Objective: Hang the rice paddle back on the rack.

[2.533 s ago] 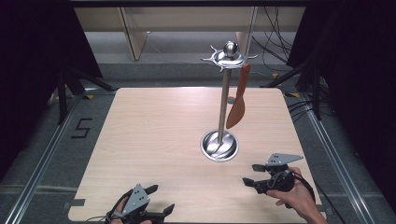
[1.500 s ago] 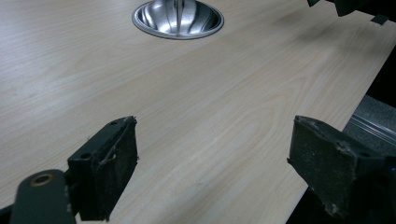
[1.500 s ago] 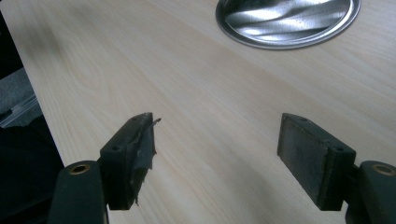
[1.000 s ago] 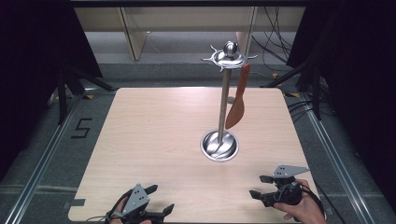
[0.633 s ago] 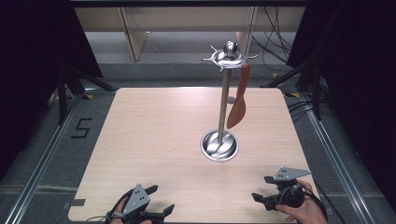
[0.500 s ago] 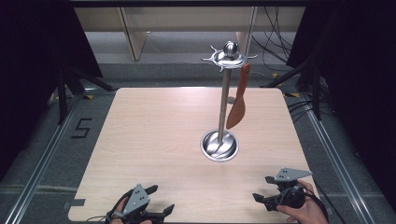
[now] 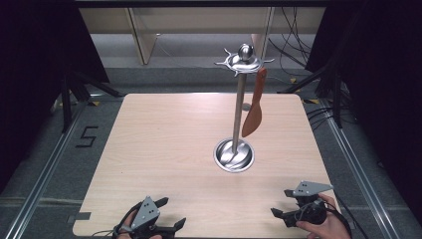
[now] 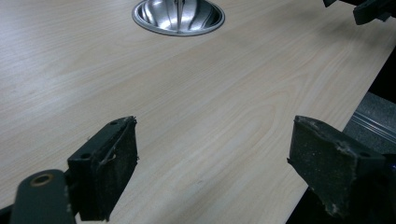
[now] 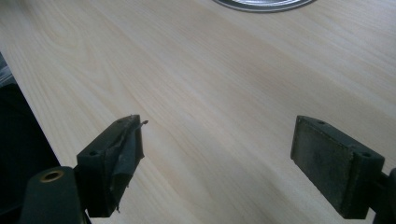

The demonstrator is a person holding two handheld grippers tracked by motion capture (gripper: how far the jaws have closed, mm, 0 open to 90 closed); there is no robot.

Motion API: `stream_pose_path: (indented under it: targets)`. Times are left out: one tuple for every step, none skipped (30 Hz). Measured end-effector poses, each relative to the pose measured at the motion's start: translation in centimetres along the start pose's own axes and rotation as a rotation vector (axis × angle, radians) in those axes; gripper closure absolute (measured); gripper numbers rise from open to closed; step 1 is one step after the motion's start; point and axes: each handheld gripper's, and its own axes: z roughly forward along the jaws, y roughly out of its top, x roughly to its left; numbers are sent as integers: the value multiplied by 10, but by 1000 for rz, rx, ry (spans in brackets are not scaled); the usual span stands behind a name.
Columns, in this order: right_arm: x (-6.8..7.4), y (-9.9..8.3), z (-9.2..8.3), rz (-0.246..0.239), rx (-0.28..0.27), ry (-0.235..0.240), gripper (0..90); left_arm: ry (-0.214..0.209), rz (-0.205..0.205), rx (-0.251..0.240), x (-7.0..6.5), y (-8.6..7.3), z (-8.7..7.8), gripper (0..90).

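Note:
A shiny metal stand (image 7: 234,155) with a round dish base, a thin pole and a spiked crown top (image 7: 244,60) stands right of the table's middle. From the crown hangs an orange spatula (image 7: 253,109), blade down, off the table. My left gripper (image 7: 171,212) rests at the near edge, open and holding nothing; its view shows the wide-apart jaws (image 8: 215,154) over bare wood, with the stand's base (image 8: 177,16) ahead. At the near right, my right gripper (image 7: 279,202) is held in a hand, open with nothing in it (image 9: 219,154); the base rim (image 9: 266,3) is ahead.
The light wooden table (image 7: 164,144) is ringed by a metal frame and dark floor. A "5" mark (image 7: 85,137) lies on the floor at left. Shelving and cables stand behind the table. The other gripper (image 8: 369,9) is at the top right of the left gripper view.
My right gripper has drawn back a little toward the table's near right corner. The left gripper, stand and spatula have not moved.

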Motion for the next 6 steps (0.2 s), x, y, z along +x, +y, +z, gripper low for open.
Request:
stream_pose_path:
  targets:
    - [0,0,0,-2,0,0,178,-1,0,-1,0,0,0,147]
    - [0,0,0,2,1,-4,178,0,0,-1,0,0,0,147]
    - [0,0,0,0,-1,-4,179,-2,6,2,1,0,0,147]
    - [0,0,0,0,-2,-6,180,-2,5,1,1,0,0,147]
    - [-1,0,0,-9,-4,-9,180,-2,0,-3,1,0,1,147]
    - [-1,0,-1,-2,-1,-15,181,-4,-2,-5,0,0,1,147]
